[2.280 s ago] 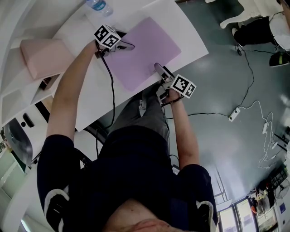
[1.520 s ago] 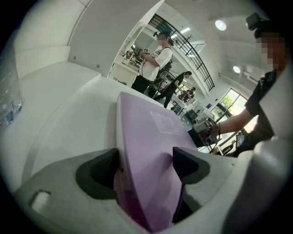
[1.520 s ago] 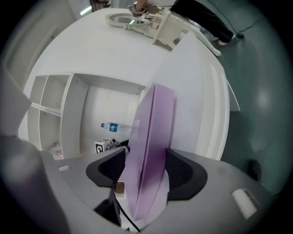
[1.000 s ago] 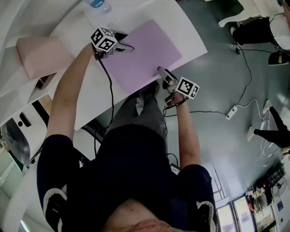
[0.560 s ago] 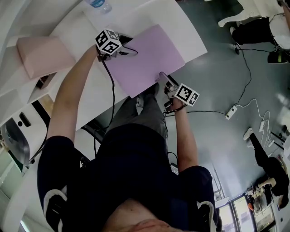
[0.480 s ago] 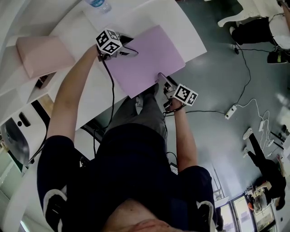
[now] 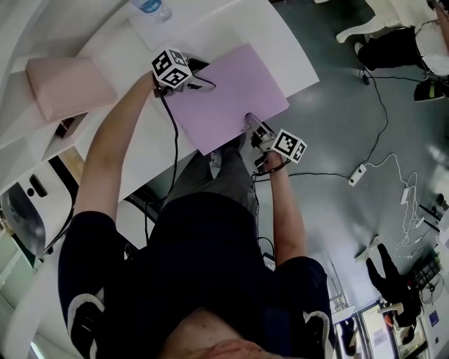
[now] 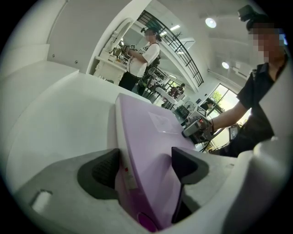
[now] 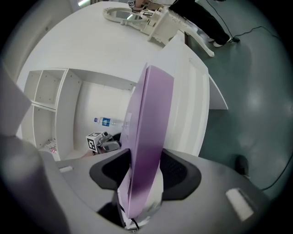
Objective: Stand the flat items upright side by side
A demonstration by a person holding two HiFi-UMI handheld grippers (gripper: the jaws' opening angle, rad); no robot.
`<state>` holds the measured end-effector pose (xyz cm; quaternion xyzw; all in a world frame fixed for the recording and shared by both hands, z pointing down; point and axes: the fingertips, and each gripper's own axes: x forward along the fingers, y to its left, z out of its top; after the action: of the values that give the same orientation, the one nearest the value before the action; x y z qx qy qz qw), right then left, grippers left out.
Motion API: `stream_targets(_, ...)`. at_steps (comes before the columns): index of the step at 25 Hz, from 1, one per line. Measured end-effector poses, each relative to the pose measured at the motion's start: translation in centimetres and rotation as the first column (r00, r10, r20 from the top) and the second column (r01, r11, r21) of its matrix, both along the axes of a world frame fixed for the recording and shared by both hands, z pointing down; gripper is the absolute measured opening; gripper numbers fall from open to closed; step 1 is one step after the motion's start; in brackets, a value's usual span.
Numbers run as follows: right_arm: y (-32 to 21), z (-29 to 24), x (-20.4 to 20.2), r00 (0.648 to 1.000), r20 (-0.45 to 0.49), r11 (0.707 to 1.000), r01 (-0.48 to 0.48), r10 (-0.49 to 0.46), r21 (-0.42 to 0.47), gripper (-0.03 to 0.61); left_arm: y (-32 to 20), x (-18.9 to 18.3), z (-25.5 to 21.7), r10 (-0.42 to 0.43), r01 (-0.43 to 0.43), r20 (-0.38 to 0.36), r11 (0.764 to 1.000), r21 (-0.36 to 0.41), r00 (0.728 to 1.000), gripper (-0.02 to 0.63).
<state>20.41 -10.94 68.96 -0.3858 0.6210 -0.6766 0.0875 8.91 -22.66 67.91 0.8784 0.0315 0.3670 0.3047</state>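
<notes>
A flat purple book (image 7: 228,91) lies on the white table (image 7: 137,144), its near corner past the table's front edge. My left gripper (image 7: 202,78) grips its far left edge; in the left gripper view both pads (image 8: 98,171) press on the book (image 8: 146,137). My right gripper (image 7: 251,123) holds the near right edge. Its jaws have just been closing, and in the right gripper view they (image 9: 146,172) clamp the book (image 9: 149,119) edge-on. A pink flat item (image 7: 66,84) rests on the shelf unit to the left.
A water bottle (image 7: 151,8) lies at the table's back by the white shelf unit (image 9: 50,91). Beyond the table's right edge are grey floor, cables and a power strip (image 7: 361,175). A person (image 8: 144,50) stands in the background of the left gripper view.
Both grippers and the purple book have shifted a little to the right and toward the table's front edge. The right gripper's jaws have narrowed on the book's edge.
</notes>
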Motion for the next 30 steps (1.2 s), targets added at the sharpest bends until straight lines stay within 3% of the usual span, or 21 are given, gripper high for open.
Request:
stream_targets(9, -1.7, -3.6, 0.9, 0.999, -0.044, 0.994, -0.018, 0.023, 0.104, 0.169, -0.4, -0.4, -1.0, -0.038, 0.039, -0.043, 0.999, 0.017, 0.998, 0.373)
stream_targets(17, -3.4, -6.8, 2.0, 0.991, -0.123, 0.983, -0.022, 0.045, 0.180, 0.163, -1.7, -1.1, -3.7, -0.077, 0.091, -0.107, 0.988, 0.124, 0.991, 0.365)
stream_targets(22, -4.6, -9.4, 2.4, 0.978, -0.203, 0.966, 0.000, 0.054, 0.257, 0.163, -3.1, -1.4, -5.6, -0.149, 0.176, -0.147, 0.965, 0.195, 0.978, 0.360)
stream_targets(30, -6.3, -13.4, 2.2, 0.946, -0.315, 0.929, 0.053, 0.070, 0.366, 0.163, -4.4, -2.1, -8.4, -0.250, 0.303, -0.201, 0.903, 0.306, 0.947, 0.360)
